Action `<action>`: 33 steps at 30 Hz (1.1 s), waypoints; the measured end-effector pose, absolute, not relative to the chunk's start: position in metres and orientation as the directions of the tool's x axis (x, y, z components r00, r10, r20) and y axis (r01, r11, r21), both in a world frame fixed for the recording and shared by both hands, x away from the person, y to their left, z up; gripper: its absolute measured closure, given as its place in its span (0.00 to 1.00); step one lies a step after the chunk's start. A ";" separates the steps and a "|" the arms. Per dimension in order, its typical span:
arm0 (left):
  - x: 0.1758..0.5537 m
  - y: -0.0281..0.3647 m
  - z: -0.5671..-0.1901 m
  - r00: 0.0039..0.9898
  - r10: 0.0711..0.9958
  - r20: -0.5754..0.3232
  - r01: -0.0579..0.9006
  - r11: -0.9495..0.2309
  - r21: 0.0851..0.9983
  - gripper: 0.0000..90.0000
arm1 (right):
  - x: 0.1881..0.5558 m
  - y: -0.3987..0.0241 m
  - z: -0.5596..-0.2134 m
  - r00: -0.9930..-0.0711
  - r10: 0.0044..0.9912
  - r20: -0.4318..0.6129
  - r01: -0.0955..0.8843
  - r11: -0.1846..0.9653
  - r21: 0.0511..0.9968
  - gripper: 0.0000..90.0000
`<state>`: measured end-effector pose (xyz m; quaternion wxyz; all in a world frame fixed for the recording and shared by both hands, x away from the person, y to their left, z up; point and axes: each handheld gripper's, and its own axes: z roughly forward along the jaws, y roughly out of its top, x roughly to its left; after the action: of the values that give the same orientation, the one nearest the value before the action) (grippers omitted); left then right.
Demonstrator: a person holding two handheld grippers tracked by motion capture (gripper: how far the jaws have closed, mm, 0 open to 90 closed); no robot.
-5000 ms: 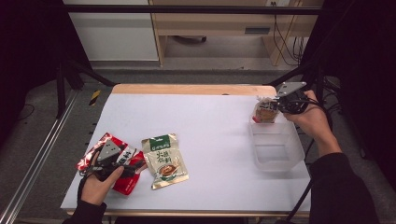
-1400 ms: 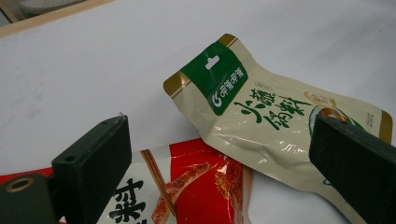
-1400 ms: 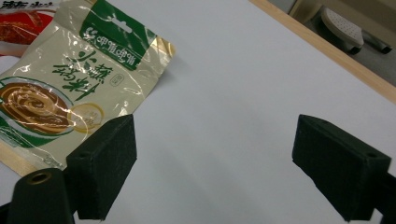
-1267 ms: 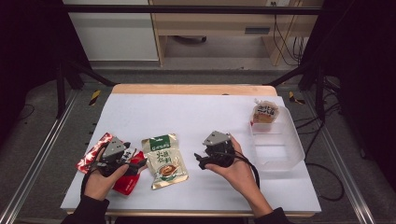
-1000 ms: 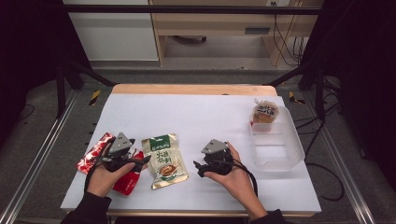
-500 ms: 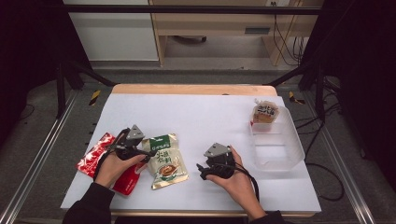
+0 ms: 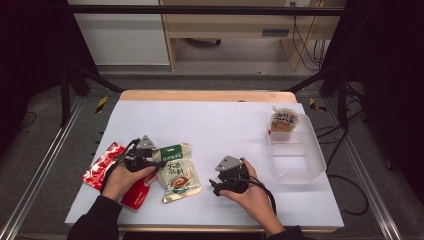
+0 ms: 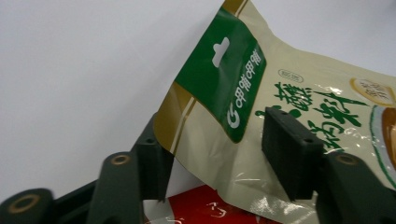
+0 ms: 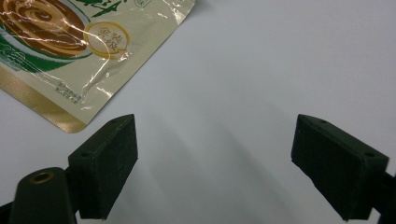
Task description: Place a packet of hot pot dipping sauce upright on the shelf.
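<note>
A beige pouch with a green header (image 7: 177, 172) lies at the front left of the white table (image 7: 225, 125). Its left edge overlaps a red packet (image 7: 102, 167). My left gripper (image 7: 156, 163) is at the pouch's upper left corner. In the left gripper view the pouch (image 8: 224, 79) curls up between the jaws of the left gripper (image 8: 215, 140), one pad behind its edge and one in front. The jaws have just been closing and still stand apart. My right gripper (image 7: 216, 187) rests open on bare table to the right of the pouch (image 9: 70, 37), nothing between the pads of the right gripper (image 9: 215, 158).
A clear plastic bin (image 7: 320, 160) stands at the right side of the table, with a brown snack packet (image 7: 283, 121) leaning at its far end. A strip of the red packet (image 8: 210, 205) shows under the pouch. Black frame posts stand off both sides.
My left gripper has moved right, off the red packet to the pouch's corner, and its jaws have narrowed around that corner. The right hand, earlier at the bin, now rests near the pouch.
</note>
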<state>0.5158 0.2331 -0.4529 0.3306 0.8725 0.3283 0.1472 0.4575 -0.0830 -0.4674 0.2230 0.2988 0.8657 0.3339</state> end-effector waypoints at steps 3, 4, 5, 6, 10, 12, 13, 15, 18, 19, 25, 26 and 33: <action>0.513 0.232 -0.450 0.754 0.656 0.044 0.462 -0.576 0.674 0.69 | 0.457 -0.082 -0.468 -0.723 0.664 -0.190 0.368 0.604 0.707 0.17; 0.512 0.232 -0.449 0.754 0.655 0.048 0.459 -0.579 0.674 0.69 | 0.457 -0.082 -0.468 -0.723 0.664 -0.190 0.368 0.604 0.707 0.17; 0.511 0.231 -0.449 0.755 0.654 0.049 0.457 -0.579 0.675 0.72 | 0.457 -0.082 -0.468 -0.724 0.663 -0.190 0.368 0.604 0.707 0.17; 0.511 0.232 -0.448 0.755 0.654 0.047 0.458 -0.577 0.677 0.76 | 0.457 -0.082 -0.468 -0.724 0.663 -0.191 0.368 0.605 0.706 0.17; 0.510 0.233 -0.446 0.754 0.657 0.031 0.466 -0.567 0.680 0.94 | 0.457 -0.082 -0.469 -0.723 0.662 -0.197 0.367 0.610 0.702 0.16; 0.510 0.234 -0.443 0.749 0.662 0.024 0.470 -0.556 0.685 0.99 | 0.458 -0.082 -0.469 -0.724 0.661 -0.198 0.368 0.612 0.700 0.16; 0.509 0.234 -0.442 0.749 0.662 0.025 0.469 -0.556 0.686 0.99 | 0.458 -0.082 -0.469 -0.724 0.661 -0.198 0.368 0.612 0.700 0.16; 0.508 0.233 -0.438 0.754 0.655 0.037 0.455 -0.562 0.691 1.00 | 0.458 -0.083 -0.469 -0.722 0.662 -0.200 0.371 0.615 0.696 0.16; 0.506 0.232 -0.432 0.760 0.649 0.041 0.442 -0.561 0.700 1.00 | 0.458 -0.083 -0.469 -0.721 0.662 -0.204 0.368 0.616 0.697 0.16; 0.505 0.232 -0.430 0.760 0.649 0.040 0.438 -0.556 0.706 1.00 | 0.458 -0.083 -0.469 -0.721 0.662 -0.204 0.368 0.616 0.697 0.16; 0.498 0.230 -0.415 0.773 0.632 0.054 0.402 -0.554 0.729 1.00 | 0.459 -0.084 -0.469 -0.721 0.659 -0.213 0.367 0.624 0.690 0.16; 0.497 0.229 -0.411 0.776 0.629 0.056 0.394 -0.552 0.735 1.00 | 0.459 -0.084 -0.469 -0.721 0.659 -0.213 0.367 0.624 0.690 0.16; 0.481 0.218 -0.382 0.809 0.578 0.104 0.301 -0.561 0.771 1.00 | 0.458 -0.085 -0.466 -0.723 0.658 -0.212 0.365 0.624 0.692 0.16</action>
<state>0.4811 0.2181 -0.3817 0.3937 0.8658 0.2539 0.1756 0.4583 -0.0846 -0.4663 0.2291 0.2933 0.8714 0.3197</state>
